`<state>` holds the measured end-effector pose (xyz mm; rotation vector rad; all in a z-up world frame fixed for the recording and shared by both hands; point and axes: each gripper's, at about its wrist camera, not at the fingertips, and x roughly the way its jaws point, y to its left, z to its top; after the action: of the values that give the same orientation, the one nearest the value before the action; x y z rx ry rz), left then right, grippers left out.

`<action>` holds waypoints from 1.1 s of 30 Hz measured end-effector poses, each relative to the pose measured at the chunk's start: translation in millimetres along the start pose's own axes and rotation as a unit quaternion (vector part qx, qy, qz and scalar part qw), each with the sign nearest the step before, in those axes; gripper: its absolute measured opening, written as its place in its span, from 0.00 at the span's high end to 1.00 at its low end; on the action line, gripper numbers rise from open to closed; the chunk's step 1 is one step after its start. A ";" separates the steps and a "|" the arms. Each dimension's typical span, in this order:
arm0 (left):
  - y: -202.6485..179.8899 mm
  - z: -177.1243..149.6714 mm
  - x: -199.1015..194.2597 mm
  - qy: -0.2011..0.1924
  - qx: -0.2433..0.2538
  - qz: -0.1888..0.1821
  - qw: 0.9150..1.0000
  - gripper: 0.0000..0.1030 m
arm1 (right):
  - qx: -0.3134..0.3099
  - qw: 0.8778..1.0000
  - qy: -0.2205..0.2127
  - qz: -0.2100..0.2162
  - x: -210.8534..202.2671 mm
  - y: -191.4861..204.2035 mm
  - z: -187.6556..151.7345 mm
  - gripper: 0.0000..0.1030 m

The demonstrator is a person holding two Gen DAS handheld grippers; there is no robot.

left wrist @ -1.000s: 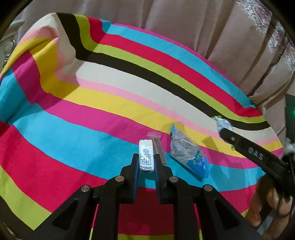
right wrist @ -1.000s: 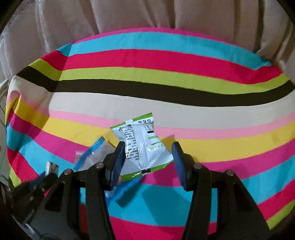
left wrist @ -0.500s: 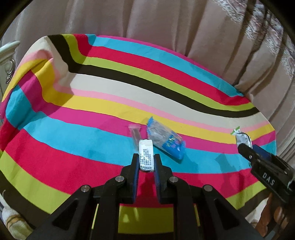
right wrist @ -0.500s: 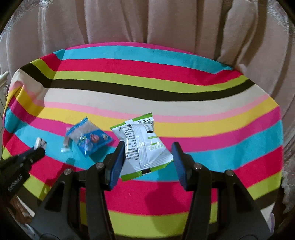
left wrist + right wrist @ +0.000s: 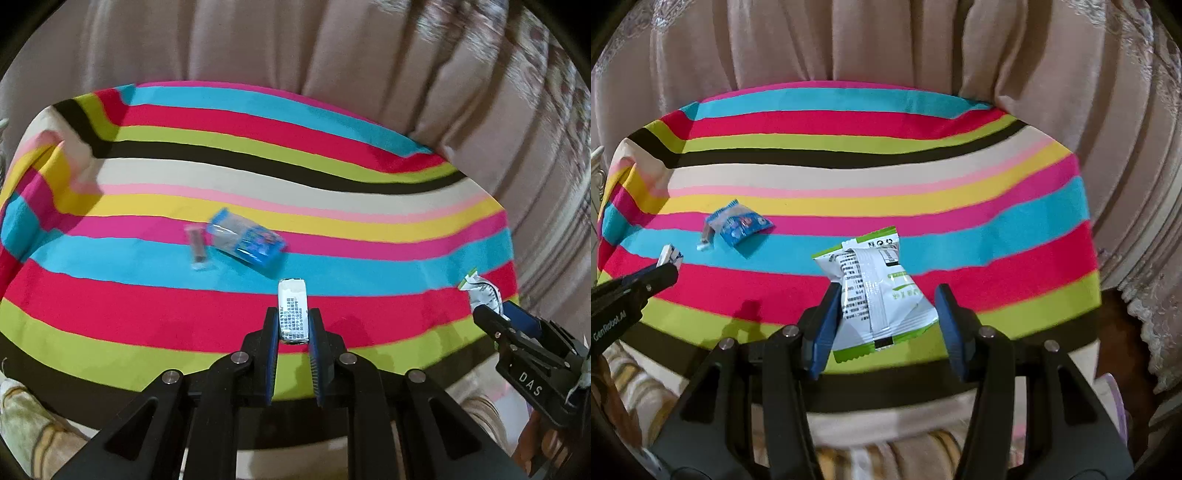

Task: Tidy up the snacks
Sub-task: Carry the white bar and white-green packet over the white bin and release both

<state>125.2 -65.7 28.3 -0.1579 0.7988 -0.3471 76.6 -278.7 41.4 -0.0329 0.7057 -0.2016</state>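
A small white bar (image 5: 293, 309) and a white-green packet (image 5: 877, 291) are lifted off the striped worktop (image 5: 849, 147), each gripped in a closed tool, left tool (image 5: 291, 330) and right tool (image 5: 884, 317), while a blue packet (image 5: 740, 224) and a clear stick (image 5: 197, 247) beside it remain to sort.
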 end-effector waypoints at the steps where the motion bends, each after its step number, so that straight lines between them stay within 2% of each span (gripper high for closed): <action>1: -4.3 -1.7 -1.3 0.002 0.004 -0.004 1.000 0.85 | 0.000 1.000 0.001 -0.002 -3.1 -3.4 -3.6 0.47; 9: -55.1 -22.1 -17.6 0.018 0.044 -0.059 0.997 0.85 | 0.032 0.999 0.021 -0.028 -30.3 -53.9 -40.9 0.47; 16: -107.2 -42.7 -26.8 0.038 0.083 -0.106 0.990 0.85 | 0.067 0.995 0.036 -0.066 -51.5 -106.9 -73.7 0.47; 23: -161.7 -65.2 -34.2 0.059 0.126 -0.166 0.976 0.85 | 0.104 0.988 0.051 -0.102 -64.5 -155.3 -102.7 0.47; 33: -218.4 -88.7 -40.3 0.082 0.179 -0.227 0.954 0.85 | 0.156 0.976 0.062 -0.140 -77.2 -208.7 -131.5 0.46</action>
<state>-18.4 -255.4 52.7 0.0315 0.8464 -0.9441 -101.9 -463.2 11.2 0.1824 0.7855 -0.5882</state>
